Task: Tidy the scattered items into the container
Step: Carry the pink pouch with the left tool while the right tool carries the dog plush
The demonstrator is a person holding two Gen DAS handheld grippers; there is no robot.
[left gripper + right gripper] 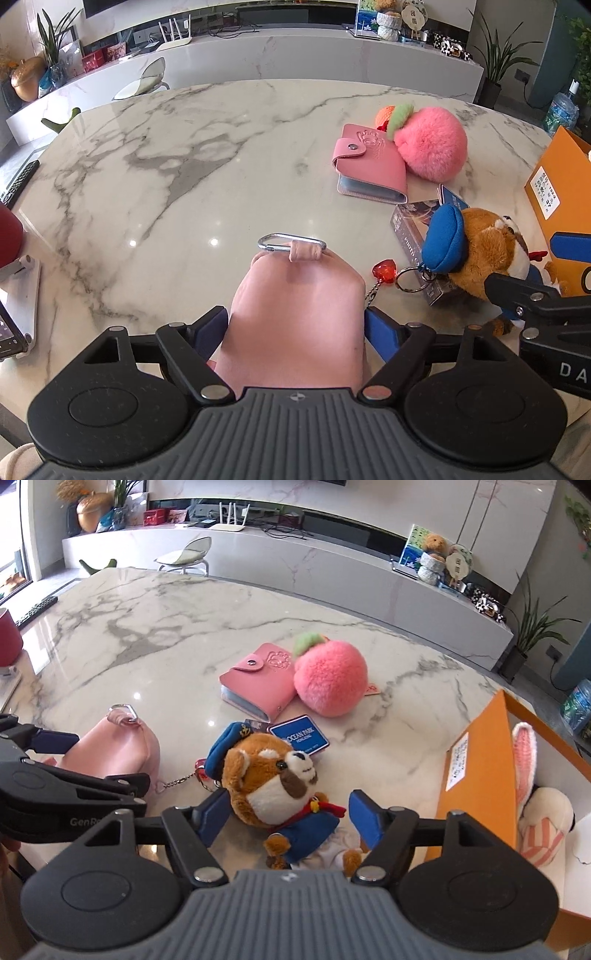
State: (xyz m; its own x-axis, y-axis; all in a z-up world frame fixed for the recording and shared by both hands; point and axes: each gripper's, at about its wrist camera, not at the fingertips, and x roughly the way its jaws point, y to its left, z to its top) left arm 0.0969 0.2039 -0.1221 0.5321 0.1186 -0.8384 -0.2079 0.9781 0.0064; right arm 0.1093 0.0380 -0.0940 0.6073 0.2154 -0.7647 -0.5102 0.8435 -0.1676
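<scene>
The marble table [155,627] carried all items under inspection. At its right edge stood the orange cardboard box [476,771], open at the top, with a rabbit plush [535,812] already lying inside.

Near the table's middle lay a pink fluffy peach plush [330,677] with a green leaf, touching a pink snap-button card holder [258,679] on its left. Closer to the grippers lay a brown plush animal in a blue sailor outfit and cap [273,775], on its back, with a blue "Ocean Park" tag [299,736] beside its head. In the left wrist view it rested partly on a printed card box [410,229].

The pink pouch [295,314] sat left of the plush animal; a silver carabiner [291,242] was clipped through its loop, and a red heart charm [386,271] on a ball chain lay just beside it.

The left gripper [295,325] was clamped on the pink pouch, both blue pads pressing its sides. The right gripper [288,816] was spread wide, its pads on either side of the plush animal's body; the left pad stood at the plush, the right pad apart from it.
</scene>
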